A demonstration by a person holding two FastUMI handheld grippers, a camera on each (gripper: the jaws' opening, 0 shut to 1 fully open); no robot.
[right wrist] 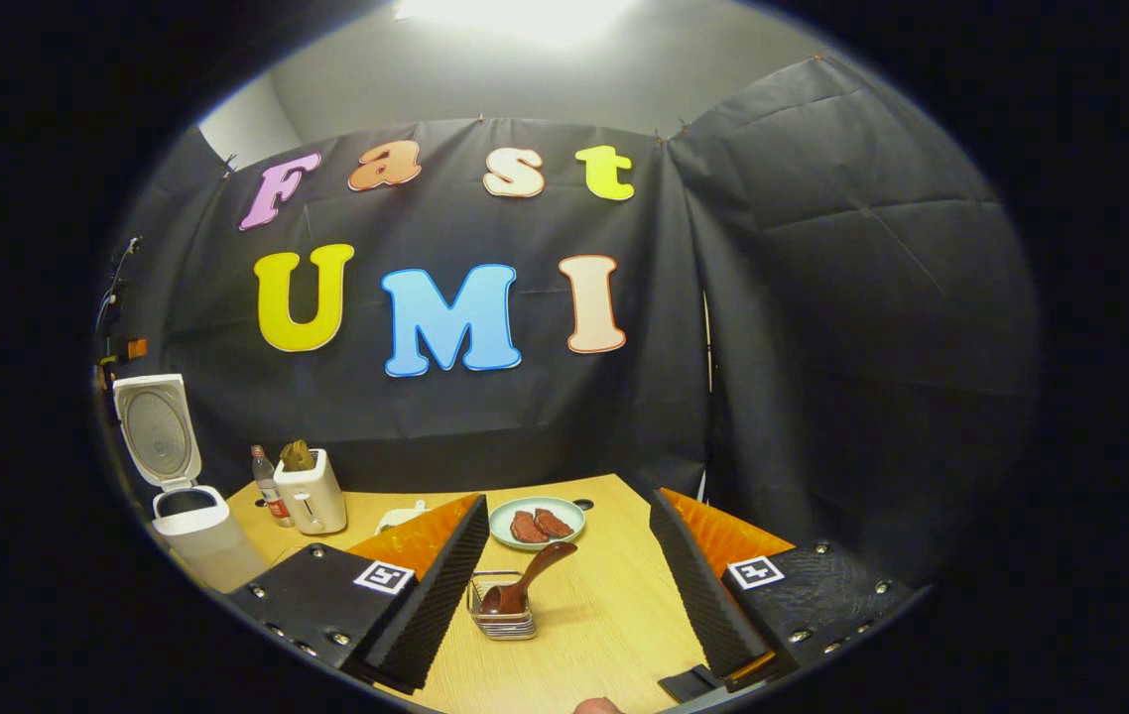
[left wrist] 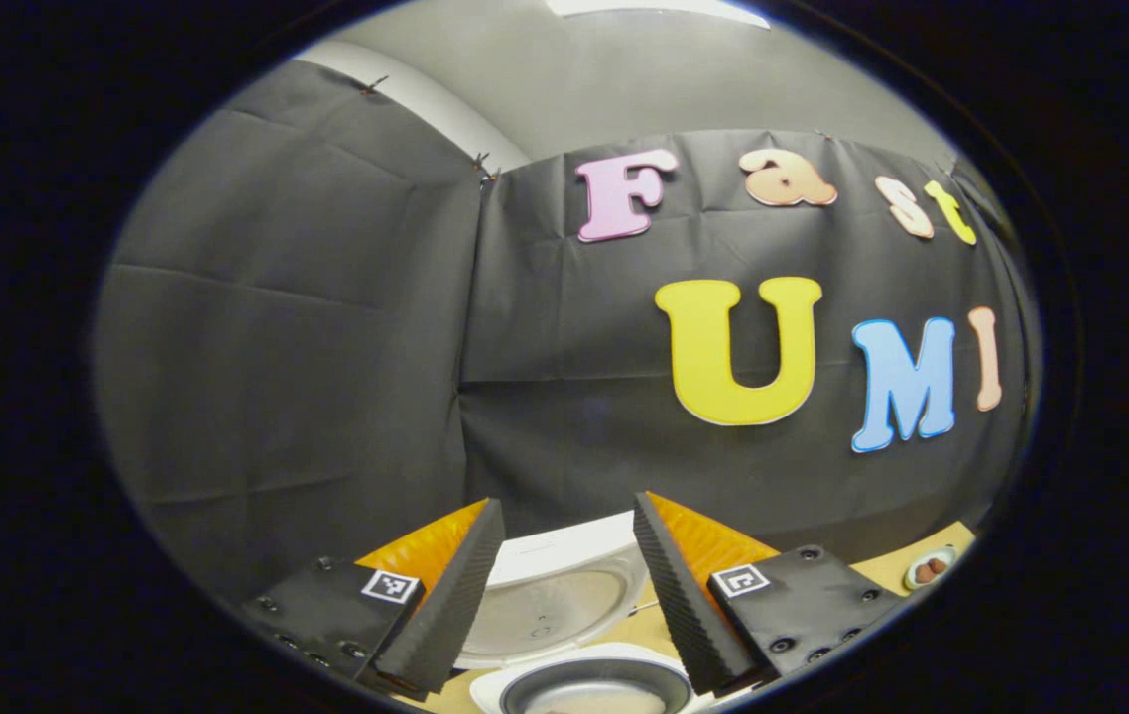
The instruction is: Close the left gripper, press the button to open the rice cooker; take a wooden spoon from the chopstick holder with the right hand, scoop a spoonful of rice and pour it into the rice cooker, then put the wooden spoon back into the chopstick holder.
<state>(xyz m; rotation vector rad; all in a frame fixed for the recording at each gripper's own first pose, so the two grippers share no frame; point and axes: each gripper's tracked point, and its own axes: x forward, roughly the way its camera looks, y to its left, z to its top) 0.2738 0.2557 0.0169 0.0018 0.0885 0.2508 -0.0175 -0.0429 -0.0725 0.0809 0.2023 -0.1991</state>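
The white rice cooker (right wrist: pixel 199 540) stands at the table's left end with its lid (right wrist: pixel 160 428) swung up. In the left gripper view that lid (left wrist: pixel 555 595) and the inner pot (left wrist: pixel 592 691) lie just below and between the fingers. My left gripper (left wrist: pixel 567 501) is open, above the cooker, and holds nothing. The wooden spoon (right wrist: pixel 531 575) leans bowl-down in the wire chopstick holder (right wrist: pixel 503 617) on the table. My right gripper (right wrist: pixel 568 496) is open and empty, and the holder sits between and ahead of its fingers, closer to the left one.
A plate (right wrist: pixel 537 521) with reddish pieces sits behind the holder; the left gripper view has it at the far right (left wrist: pixel 930 568). A toaster (right wrist: pixel 312 499) and a bottle (right wrist: pixel 267 486) stand beside the cooker. A small white object (right wrist: pixel 402 516) lies behind the left finger.
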